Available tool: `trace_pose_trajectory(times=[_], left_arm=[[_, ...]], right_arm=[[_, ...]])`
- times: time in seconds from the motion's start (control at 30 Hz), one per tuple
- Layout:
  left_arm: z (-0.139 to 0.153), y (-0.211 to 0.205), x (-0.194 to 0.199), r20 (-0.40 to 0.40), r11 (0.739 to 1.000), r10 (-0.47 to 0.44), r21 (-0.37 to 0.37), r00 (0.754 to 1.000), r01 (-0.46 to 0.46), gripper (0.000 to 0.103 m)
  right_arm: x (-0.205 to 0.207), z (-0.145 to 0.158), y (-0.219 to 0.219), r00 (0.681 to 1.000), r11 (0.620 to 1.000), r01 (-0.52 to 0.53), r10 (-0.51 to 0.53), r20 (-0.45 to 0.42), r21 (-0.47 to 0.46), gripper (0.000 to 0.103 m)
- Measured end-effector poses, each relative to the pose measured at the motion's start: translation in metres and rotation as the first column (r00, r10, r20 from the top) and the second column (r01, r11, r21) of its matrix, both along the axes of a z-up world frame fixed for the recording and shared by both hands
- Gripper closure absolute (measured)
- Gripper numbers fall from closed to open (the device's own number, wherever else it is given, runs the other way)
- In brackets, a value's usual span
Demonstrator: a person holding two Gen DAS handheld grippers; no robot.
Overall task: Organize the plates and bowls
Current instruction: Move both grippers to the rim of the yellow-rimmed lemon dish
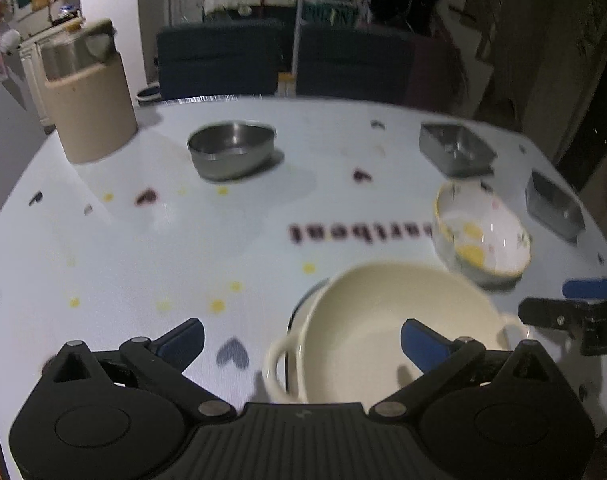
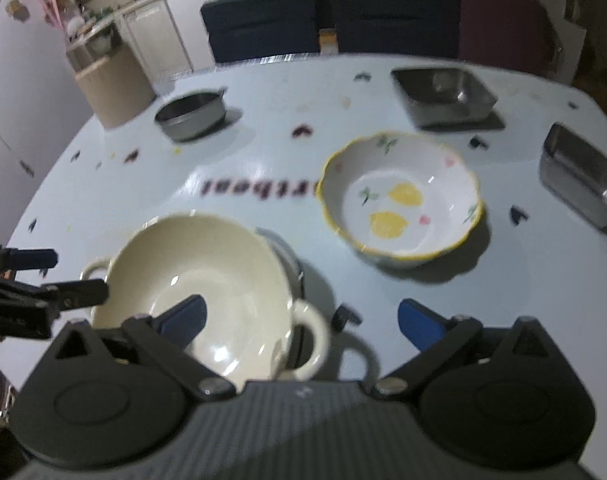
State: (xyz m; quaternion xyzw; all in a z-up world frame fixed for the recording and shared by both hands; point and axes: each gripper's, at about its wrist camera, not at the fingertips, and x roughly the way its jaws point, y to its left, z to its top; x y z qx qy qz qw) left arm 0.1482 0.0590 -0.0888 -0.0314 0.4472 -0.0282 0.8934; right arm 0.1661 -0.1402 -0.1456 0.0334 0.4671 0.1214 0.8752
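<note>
Cream two-handled bowl (image 2: 199,280) on table (image 1: 143,240), apparently atop darker dish, blur hides which. Left hand-held gripper (image 1: 303,340) spread, empty, bowl beneath right finger. Right hand-held gripper (image 2: 303,320) spread, empty, bowl beneath left finger.

A beige canister (image 1: 89,96) (steel lid) stands at the table's (image 1: 151,240) far-left corner; dark chairs (image 1: 219,58) behind.

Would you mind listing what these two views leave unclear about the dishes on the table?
- What sits under the cream two-handled bowl: both views show only a dark rim at its side; the bowl covers the rest.
- Printed word on the tablecloth: blurred, partly hidden by the lemon-patterned bowl.
- Right-hand steel tray: blurred in both views, so its contents are unclear.
- Tan canister: interior not visible.
</note>
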Motion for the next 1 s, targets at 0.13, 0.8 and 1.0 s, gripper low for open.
trace_pose_trajectory(times=[0.13, 0.8, 1.0], left_arm=[[0.011, -0.011, 0.01, 0.034, 1.0, -0.002, -0.007, 0.999, 0.002, 0.0], [-0.001, -0.099, 0.076, 0.081, 1.0, -0.01, -0.019, 0.997, 0.012, 0.0], [-0.014, -0.112, 0.101, 0.053, 0.999, 0.027, -0.04, 0.998, -0.024, 0.0]], right_arm=[[0.005, 0.008, -0.016, 0.998, 0.997, 0.059, -0.06, 0.028, 0.047, 0.0], [0.045, -0.001, -0.079, 0.939, 0.953, 0.299, -0.304, 0.158, 0.054, 0.0], [0.056, -0.01, -0.095, 0.926, 0.938, 0.345, -0.344, 0.153, 0.023, 0.0]])
